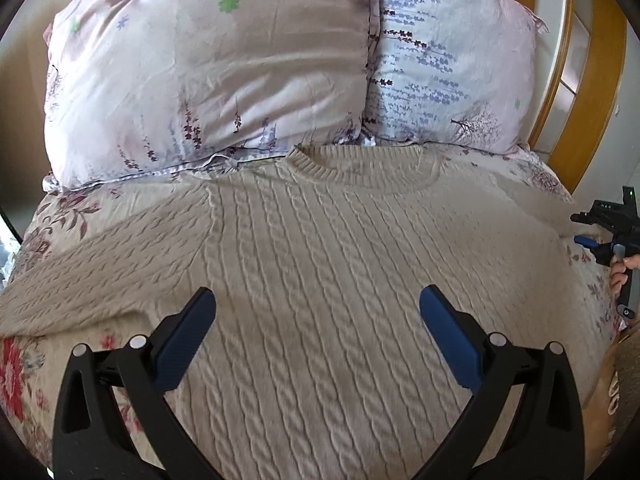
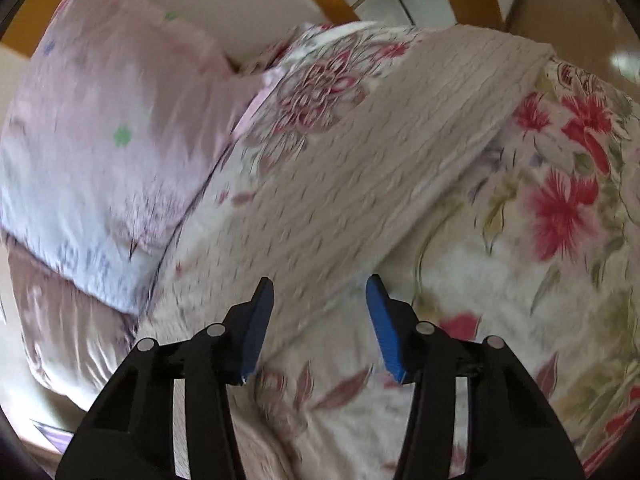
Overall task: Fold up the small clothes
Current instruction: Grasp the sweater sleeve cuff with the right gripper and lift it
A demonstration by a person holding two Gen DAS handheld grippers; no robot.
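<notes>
A cream cable-knit sweater (image 1: 320, 260) lies flat, front up, on the floral bedsheet (image 1: 60, 216), its collar toward the pillows. My left gripper (image 1: 318, 292) hovers open over the sweater's body with nothing between its blue pads. At the far right edge of the left wrist view, a hand (image 1: 624, 268) holds my right gripper (image 1: 580, 229) beside the sweater's right sleeve. In the blurred right wrist view, the right gripper (image 2: 320, 280) stands partly open above that sleeve (image 2: 380, 152). The sleeve runs diagonally up to the right, and the pads hold nothing.
Two floral pillows (image 1: 208, 80) (image 1: 452, 64) lean at the head of the bed behind the collar. A wooden headboard (image 1: 576, 120) curves along the right. The bed's edge drops off beyond the sleeve end, with bare floral sheet (image 2: 520, 280) to its right.
</notes>
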